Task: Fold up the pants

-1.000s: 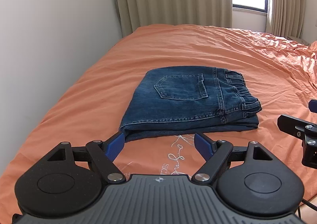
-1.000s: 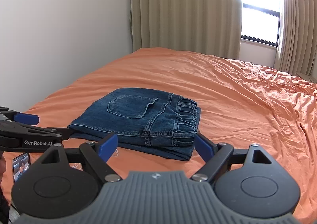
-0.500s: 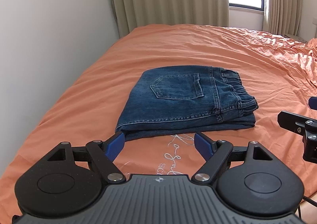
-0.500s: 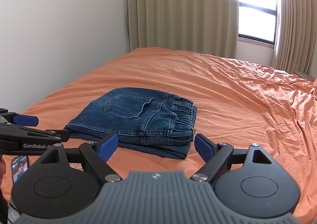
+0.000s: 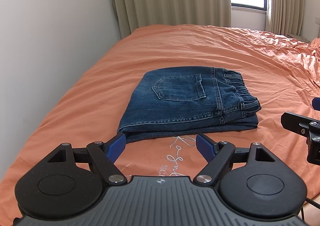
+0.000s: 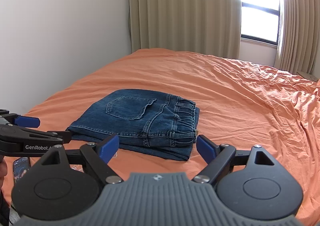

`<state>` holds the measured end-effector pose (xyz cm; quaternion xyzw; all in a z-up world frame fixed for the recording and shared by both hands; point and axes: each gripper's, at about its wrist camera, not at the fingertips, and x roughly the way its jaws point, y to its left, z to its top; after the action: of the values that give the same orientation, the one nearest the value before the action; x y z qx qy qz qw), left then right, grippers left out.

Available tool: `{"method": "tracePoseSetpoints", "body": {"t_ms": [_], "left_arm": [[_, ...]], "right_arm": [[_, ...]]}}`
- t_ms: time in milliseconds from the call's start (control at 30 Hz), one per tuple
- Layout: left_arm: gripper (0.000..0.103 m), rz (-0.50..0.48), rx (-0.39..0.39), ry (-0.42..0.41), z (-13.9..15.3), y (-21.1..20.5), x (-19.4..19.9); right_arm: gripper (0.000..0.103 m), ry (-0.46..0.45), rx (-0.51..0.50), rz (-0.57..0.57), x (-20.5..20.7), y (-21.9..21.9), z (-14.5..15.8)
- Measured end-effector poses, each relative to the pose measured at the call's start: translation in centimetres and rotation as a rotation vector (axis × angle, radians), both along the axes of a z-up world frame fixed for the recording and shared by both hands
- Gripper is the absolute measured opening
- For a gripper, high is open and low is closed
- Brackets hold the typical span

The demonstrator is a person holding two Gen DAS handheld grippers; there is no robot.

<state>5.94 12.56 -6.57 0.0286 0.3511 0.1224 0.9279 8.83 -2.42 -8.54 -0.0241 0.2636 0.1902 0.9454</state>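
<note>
While both grippers [image 5: 161, 145] [image 6: 158, 147] gape empty: folded denim pants [image 5: 186, 102] [image 6: 140, 120], crinkled orange bedsheet [image 5: 220, 50].

I'm working in a home bedroom: a wide bed [image 5: 180, 50] covered in a wrinkled orange sheet [image 6: 250, 96] fills most of what I see through both wrist cameras. It sits against a plain white wall [image 5: 50, 36] on one side, and long beige curtains [image 6: 184, 10] hang from ceiling height behind its far end. Between the curtains a dark-framed window [image 6: 260, 24] lets in bright daylight, which fits a lived-in room rather than a lab or shop.
</note>
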Motion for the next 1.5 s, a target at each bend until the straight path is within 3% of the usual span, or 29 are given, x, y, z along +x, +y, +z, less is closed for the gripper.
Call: {"method": "tracePoseSetpoints", "body": {"t_ms": [1500], "left_arm": [[0.093,-0.024,0.012,-0.052,1.0,-0.5,-0.6]], "right_arm": [[0.081,0.028,-0.023,-0.017,0.2,-0.2,0.0]]}}
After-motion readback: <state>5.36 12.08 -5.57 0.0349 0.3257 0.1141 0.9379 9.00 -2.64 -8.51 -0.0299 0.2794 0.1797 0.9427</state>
